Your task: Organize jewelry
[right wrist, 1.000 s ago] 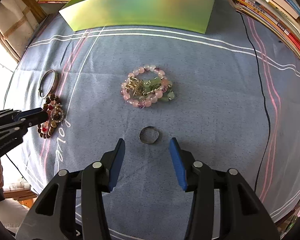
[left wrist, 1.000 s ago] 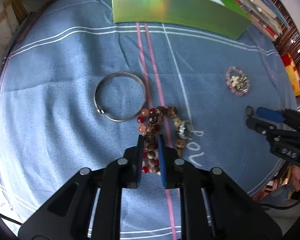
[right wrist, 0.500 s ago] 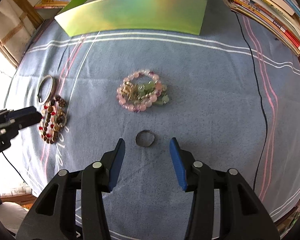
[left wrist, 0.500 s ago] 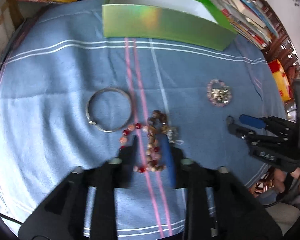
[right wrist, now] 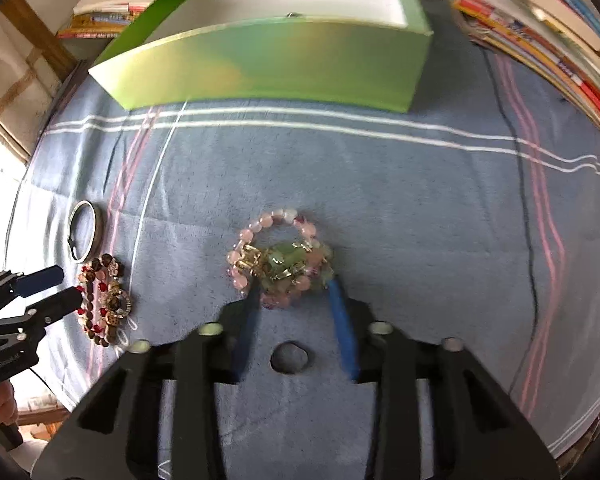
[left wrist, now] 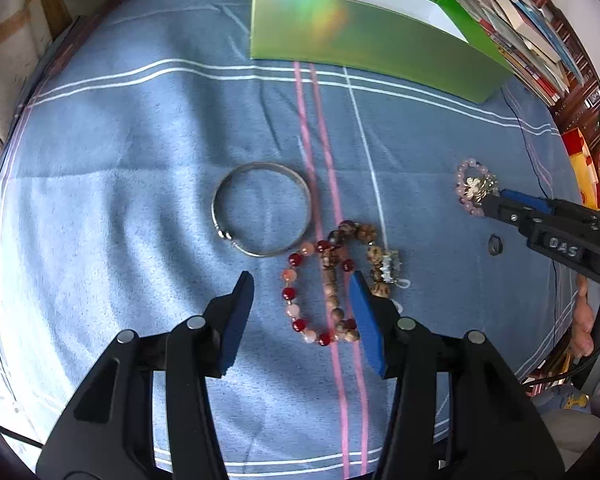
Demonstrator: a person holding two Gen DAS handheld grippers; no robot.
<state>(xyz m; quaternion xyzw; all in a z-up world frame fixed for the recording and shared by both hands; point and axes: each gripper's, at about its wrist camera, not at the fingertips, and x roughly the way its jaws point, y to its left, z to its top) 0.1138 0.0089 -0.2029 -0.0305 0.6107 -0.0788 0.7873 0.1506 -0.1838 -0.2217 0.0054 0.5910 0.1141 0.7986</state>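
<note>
- Jewelry lies in several pieces on a blue striped cloth (left wrist: 140, 152) that covers the table.
- Silver bangle (left wrist: 261, 209) lies flat near the middle of the left wrist view, just left of the cloth's pink stripes.
- Brown and red bead bracelets (left wrist: 332, 280) lie in a heap just beside the bangle, with a small silver charm on the heap's right side.
- Left gripper (left wrist: 302, 298) has its jaws wide apart; the heap's nearer end sits between the blue pads, and the right pad (left wrist: 366, 328) lies against the brown beads. Whether the left pad touches anything cannot be told.
- Pink and green bead bracelets (right wrist: 280, 258) with gold-coloured links lie in a cluster in the middle of the right wrist view.
- Right gripper (right wrist: 294, 286) is spread open, with its fingertips at either side of that cluster's near edge; the view is blurred, so contact cannot be told.
- Small ring (right wrist: 289, 357) lies flat on the cloth between the right gripper's fingers, nearer the camera than the cluster.
- Green open box (right wrist: 268, 60) stands at the far side of the cloth, with stacked books (right wrist: 540, 36) beside it.
</note>
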